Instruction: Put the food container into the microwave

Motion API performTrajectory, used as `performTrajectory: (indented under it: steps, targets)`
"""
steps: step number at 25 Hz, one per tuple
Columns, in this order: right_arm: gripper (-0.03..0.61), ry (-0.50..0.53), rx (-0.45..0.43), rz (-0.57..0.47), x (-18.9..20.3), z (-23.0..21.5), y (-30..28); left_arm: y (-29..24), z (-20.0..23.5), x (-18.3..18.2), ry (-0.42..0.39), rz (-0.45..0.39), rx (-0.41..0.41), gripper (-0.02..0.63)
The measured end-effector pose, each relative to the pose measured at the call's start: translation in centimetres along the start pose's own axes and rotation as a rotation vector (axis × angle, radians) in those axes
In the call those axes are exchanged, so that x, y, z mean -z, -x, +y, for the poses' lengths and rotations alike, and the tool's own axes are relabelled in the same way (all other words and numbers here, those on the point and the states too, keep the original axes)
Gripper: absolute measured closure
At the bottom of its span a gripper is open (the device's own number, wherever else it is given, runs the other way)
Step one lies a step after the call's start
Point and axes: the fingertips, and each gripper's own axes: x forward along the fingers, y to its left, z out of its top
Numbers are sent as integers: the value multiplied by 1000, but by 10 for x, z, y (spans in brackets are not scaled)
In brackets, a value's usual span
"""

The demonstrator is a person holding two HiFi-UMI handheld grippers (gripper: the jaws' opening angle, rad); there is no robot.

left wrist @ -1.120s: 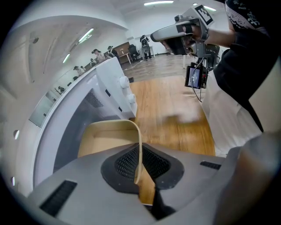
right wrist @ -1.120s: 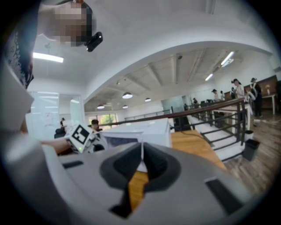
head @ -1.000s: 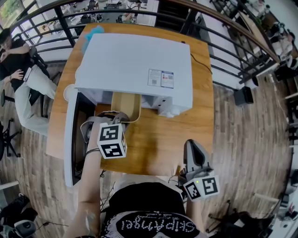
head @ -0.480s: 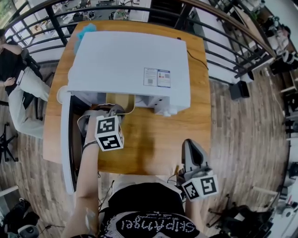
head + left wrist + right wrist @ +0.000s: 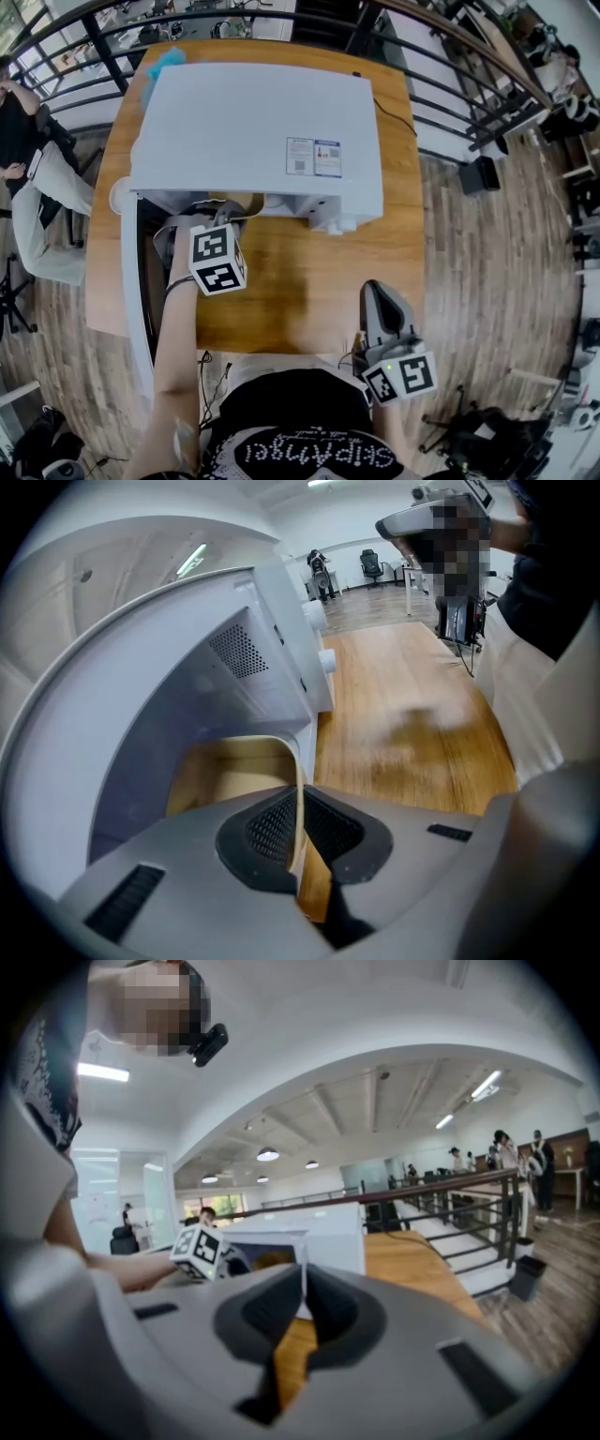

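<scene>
A white microwave [image 5: 253, 122] stands on the wooden table [image 5: 309, 281], its door [image 5: 136, 309] swung open to the left. My left gripper [image 5: 219, 217] is at the mouth of the oven, shut on the thin rim of a tan food container [image 5: 234, 775]. Most of the container is inside the cavity; only a sliver of it [image 5: 231, 207] shows under the microwave's top edge in the head view. In the left gripper view my left gripper [image 5: 298, 841] pinches the rim between its pads. My right gripper [image 5: 377, 298] hangs near the table's front edge, shut with nothing in it, also seen as the right gripper [image 5: 302, 1312].
A blue object [image 5: 167, 64] lies at the table's back left corner. A black cable [image 5: 392, 114] runs off the microwave's right rear. A metal railing [image 5: 450, 103] surrounds the table, and a seated person [image 5: 37, 178] is at the left.
My left gripper has moved forward with the container, pushing it deeper into the microwave; less of the container shows now. The right gripper has stayed put.
</scene>
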Motion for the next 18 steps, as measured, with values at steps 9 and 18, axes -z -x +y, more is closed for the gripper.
performTrajectory:
  steps: [9, 18]
  targets:
    - [543, 5, 4, 25, 3, 2, -3, -17, 14, 5, 4, 11, -3, 568]
    - [542, 10, 17, 44, 8, 1, -8, -29, 23, 9, 4, 20, -10, 568]
